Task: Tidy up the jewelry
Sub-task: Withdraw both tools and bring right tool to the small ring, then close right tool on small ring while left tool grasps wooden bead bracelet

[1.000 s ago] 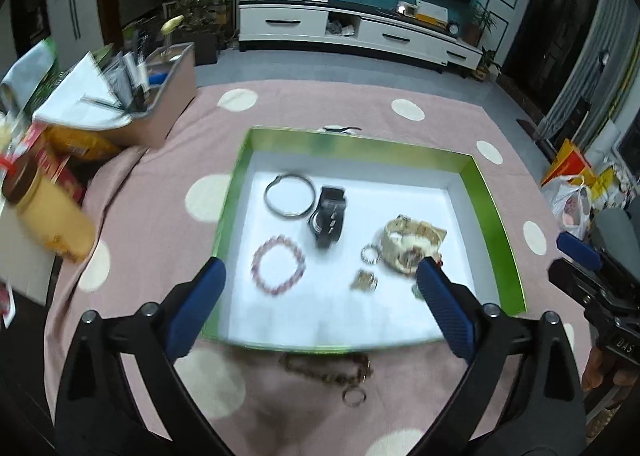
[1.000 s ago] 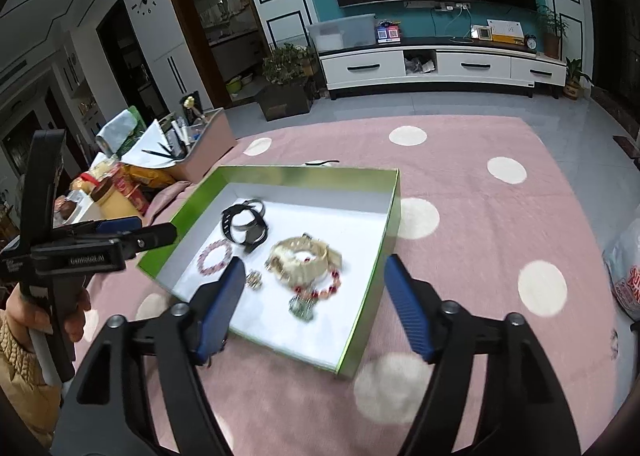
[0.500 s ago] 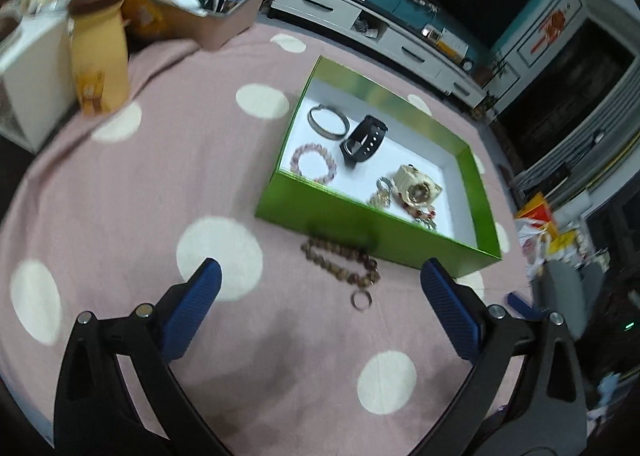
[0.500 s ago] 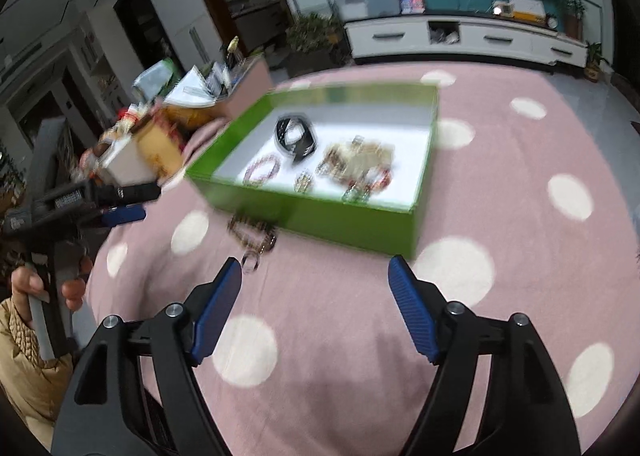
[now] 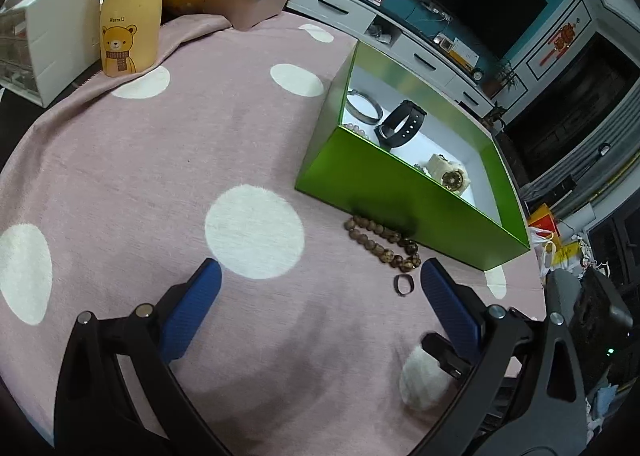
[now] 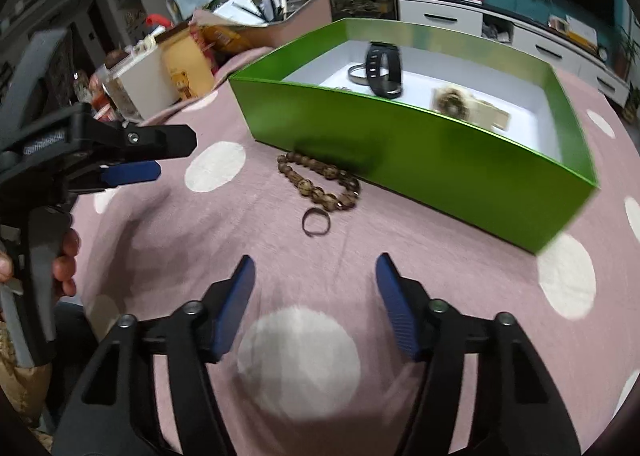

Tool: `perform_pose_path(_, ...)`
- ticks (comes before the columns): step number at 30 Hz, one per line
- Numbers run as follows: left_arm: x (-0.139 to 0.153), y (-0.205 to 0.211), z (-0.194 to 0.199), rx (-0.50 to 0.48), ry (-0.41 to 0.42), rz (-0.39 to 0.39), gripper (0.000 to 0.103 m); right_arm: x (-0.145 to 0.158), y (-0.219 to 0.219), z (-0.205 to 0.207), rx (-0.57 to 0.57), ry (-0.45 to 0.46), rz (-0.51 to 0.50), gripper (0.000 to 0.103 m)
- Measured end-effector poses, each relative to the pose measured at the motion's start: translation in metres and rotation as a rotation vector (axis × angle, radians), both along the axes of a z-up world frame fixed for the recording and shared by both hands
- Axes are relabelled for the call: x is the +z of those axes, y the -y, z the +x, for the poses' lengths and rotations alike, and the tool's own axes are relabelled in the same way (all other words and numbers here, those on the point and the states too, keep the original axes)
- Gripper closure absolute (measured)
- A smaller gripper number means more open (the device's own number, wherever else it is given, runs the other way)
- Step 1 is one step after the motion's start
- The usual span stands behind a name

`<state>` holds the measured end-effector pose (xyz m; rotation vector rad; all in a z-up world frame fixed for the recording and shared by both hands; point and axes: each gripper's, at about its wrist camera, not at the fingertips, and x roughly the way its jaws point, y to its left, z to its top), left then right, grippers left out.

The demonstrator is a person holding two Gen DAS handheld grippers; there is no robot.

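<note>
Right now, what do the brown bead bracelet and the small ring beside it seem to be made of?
Bead bracelet: probably wood or seed, with mottled brown, slightly glossy round beads. Small ring: probably metal, a thin dark band with a dull sheen; too small to be sure.

A soft, fuzzy pink cloth (image 6: 460, 256) with cream dots is covering the surface. The green box (image 6: 420, 144) is gleaming glossy outside, matt white within. A wooden bead bracelet (image 6: 320, 182) is shining faintly beside a dull metal ring (image 6: 315, 221). The ribbed blue fingers (image 6: 394, 306) are looking like matt rubber.
</note>
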<state>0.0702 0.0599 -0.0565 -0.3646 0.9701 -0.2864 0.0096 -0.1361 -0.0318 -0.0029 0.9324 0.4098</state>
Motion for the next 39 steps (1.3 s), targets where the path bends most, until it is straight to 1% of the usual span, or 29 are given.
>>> perform_pose_path(3, -0.003, 0.001, 0.002, -0.001, 0.010, 0.048, 0.002, -0.006, -0.009, 0.010, 0.004, 0.000, -0.029, 0.055)
perform_pose_path(5, -0.005, 0.002, 0.004, -0.006, 0.016, 0.077, 0.002, -0.008, -0.013, 0.016, 0.002, 0.005, -0.039, 0.057)
perform_pose_path(7, -0.006, 0.002, 0.004, -0.003, 0.031, 0.108, 0.002, -0.009, -0.016, 0.021, 0.003, 0.009, -0.051, 0.061)
perform_pose_path(9, -0.006, 0.001, 0.005, 0.001, 0.041, 0.126, 0.002, -0.010, -0.019, 0.025, 0.004, 0.020, -0.070, 0.066)
perform_pose_path(11, -0.007, 0.000, 0.006, 0.001, 0.041, 0.128, 0.002, -0.011, -0.022, 0.026, 0.008, 0.030, -0.086, 0.069)
perform_pose_path(12, -0.009, 0.000, 0.007, -0.002, 0.036, 0.129, 0.002, -0.011, -0.023, 0.027, 0.010, 0.037, -0.096, 0.074)
perform_pose_path(13, -0.010, 0.002, 0.008, -0.006, 0.030, 0.134, 0.002, -0.011, -0.024, 0.027, 0.011, 0.043, -0.109, 0.083)
perform_pose_path(14, -0.012, 0.003, 0.009, -0.014, 0.028, 0.141, 0.002, -0.011, -0.025, 0.027, 0.014, 0.052, -0.125, 0.083)
perform_pose_path(19, -0.015, 0.020, 0.009, -0.076, 0.031, 0.183, 0.002, -0.010, -0.010, 0.019, -0.010, 0.037, -0.078, 0.084)
perform_pose_path(22, -0.016, 0.039, 0.010, -0.129, 0.035, 0.220, 0.002, -0.006, 0.011, 0.008, -0.049, 0.039, -0.026, 0.084)
perform_pose_path(24, -0.020, 0.051, 0.014, -0.148, 0.019, 0.250, 0.002, -0.003, 0.027, 0.000, -0.083, 0.045, 0.001, 0.084)
perform_pose_path(26, -0.024, 0.058, 0.020, -0.154, -0.006, 0.244, 0.004, -0.001, 0.042, -0.008, -0.114, 0.048, 0.025, 0.084)
perform_pose_path(31, -0.029, 0.066, 0.036, -0.113, -0.037, 0.240, 0.022, 0.003, 0.061, -0.019, -0.152, 0.054, 0.068, 0.084)
perform_pose_path(32, -0.029, 0.067, 0.040, -0.103, -0.040, 0.246, 0.023, 0.004, 0.064, -0.020, -0.154, 0.059, 0.075, 0.084)
perform_pose_path(36, -0.028, 0.076, 0.051, -0.077, -0.050, 0.284, 0.034, 0.007, 0.066, -0.021, -0.152, 0.072, 0.100, 0.084)
perform_pose_path(37, -0.028, 0.079, 0.053, -0.073, -0.050, 0.302, 0.038, 0.007, 0.067, -0.021, -0.150, 0.075, 0.105, 0.084)
perform_pose_path(38, -0.029, 0.084, 0.055, -0.069, -0.049, 0.335, 0.040, 0.008, 0.069, -0.022, -0.147, 0.078, 0.110, 0.084)
perform_pose_path(39, -0.029, 0.087, 0.055, -0.066, -0.047, 0.358, 0.046, 0.008, 0.069, -0.023, -0.145, 0.081, 0.113, 0.084)
